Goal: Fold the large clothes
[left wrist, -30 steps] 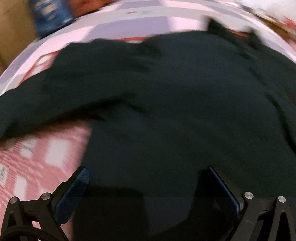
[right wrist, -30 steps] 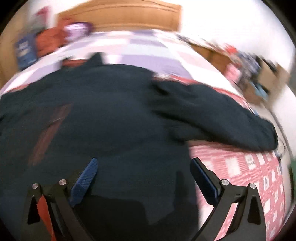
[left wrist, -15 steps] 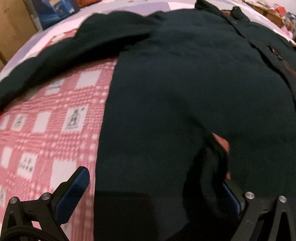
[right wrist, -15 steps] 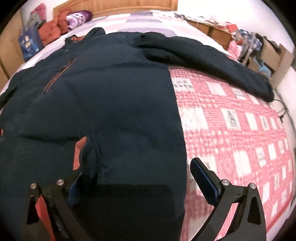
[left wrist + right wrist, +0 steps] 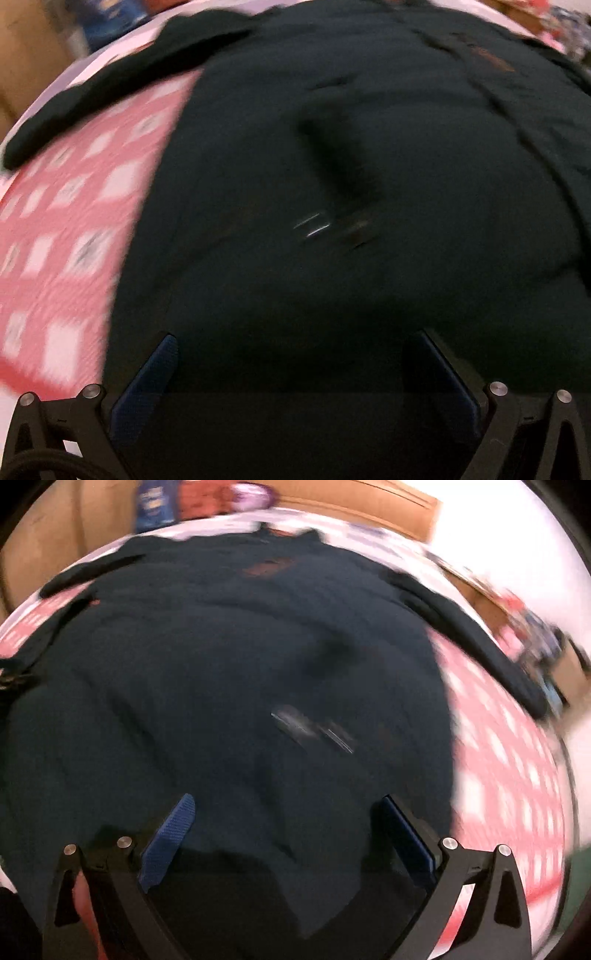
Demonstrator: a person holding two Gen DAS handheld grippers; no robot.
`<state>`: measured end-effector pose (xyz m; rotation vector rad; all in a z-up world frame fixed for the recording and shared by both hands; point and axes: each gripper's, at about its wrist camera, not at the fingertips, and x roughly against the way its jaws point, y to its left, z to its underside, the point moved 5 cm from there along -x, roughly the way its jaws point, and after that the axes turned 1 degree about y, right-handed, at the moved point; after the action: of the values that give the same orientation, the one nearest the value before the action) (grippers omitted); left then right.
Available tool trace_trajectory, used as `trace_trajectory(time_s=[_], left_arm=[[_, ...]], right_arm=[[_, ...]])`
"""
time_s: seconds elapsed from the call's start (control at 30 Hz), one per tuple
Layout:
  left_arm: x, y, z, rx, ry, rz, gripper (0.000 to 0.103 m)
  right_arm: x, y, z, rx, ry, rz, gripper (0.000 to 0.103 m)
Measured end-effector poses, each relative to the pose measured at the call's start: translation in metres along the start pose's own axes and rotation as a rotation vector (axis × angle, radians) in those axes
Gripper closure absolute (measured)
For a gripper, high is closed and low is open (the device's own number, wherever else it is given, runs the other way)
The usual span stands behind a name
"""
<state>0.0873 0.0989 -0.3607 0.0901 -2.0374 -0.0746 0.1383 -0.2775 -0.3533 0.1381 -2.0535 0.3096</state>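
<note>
Left gripper [image 5: 295, 365]: jaws spread wide, blue-padded fingers [image 5: 147, 384] angled outward, nothing between them. Right gripper [image 5: 291, 834]: jaws likewise wide apart and empty (both views are motion-blurred); part of a hand [image 5: 83, 897] shows behind its left finger mount.

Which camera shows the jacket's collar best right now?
The right wrist view: the collar shows whole, though blurred, at the far end of the dark jacket near the headboard. In the left wrist view, the frame's top edge cuts it off.
</note>
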Motion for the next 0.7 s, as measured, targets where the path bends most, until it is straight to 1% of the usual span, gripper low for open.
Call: trace_trajectory(time_s=[0.1, 0.2, 0.27, 0.33, 0.37, 0.4, 0.47, 0.5, 0.53, 0.57, 0.6, 0.63, 0.7], left_arm=[[0.004, 0.024, 0.011, 0.028, 0.017, -0.057, 0.0], [0.007, 0.035, 0.014, 0.04, 0.029, -0.087, 0.0], [0.008, 0.045, 0.017, 0.052, 0.036, -0.119, 0.0], [0.007, 0.055, 0.017, 0.09, 0.056, -0.142, 0.0], [0.01, 0.062, 0.022, 0.112, 0.069, -0.15, 0.0], [0.011, 0.064, 0.021, 0.131, 0.081, -0.158, 0.0], [0.013, 0.06, 0.018, 0.139, 0.09, -0.164, 0.0], [0.015, 0.055, 0.019, 0.13, 0.087, -0.159, 0.0], [0.016, 0.052, 0.022, 0.117, 0.088, -0.163, 0.0], [0.016, 0.053, 0.025, 0.115, 0.095, -0.167, 0.0], [0.015, 0.054, 0.031, 0.128, 0.108, -0.165, 0.0], [0.015, 0.055, 0.034, 0.144, 0.117, -0.164, 0.0], [0.019, 0.061, 0.039, 0.173, 0.136, -0.177, 0.0]], right_arm=[[0.006, -0.045, 0.028, -0.106, 0.066, 0.068, 0.001], [0.015, -0.078, 0.054, -0.152, 0.126, 0.161, 0.001], [0.022, -0.088, 0.069, -0.167, 0.156, 0.187, 0.001], [0.028, -0.093, 0.077, -0.173, 0.171, 0.217, 0.001], [0.033, -0.094, 0.087, -0.19, 0.17, 0.215, 0.001], [0.035, -0.095, 0.087, -0.21, 0.171, 0.218, 0.002], [0.041, -0.091, 0.089, -0.206, 0.171, 0.242, 0.002], [0.046, -0.081, 0.083, -0.203, 0.155, 0.218, 0.002], [0.052, -0.069, 0.077, -0.198, 0.128, 0.174, 0.002], [0.058, -0.061, 0.077, -0.18, 0.108, 0.138, 0.002], [0.062, -0.045, 0.077, -0.14, 0.095, 0.094, 0.002], [0.064, -0.037, 0.083, -0.104, 0.098, 0.068, 0.002], [0.063, -0.029, 0.092, -0.061, 0.113, 0.06, 0.002]])
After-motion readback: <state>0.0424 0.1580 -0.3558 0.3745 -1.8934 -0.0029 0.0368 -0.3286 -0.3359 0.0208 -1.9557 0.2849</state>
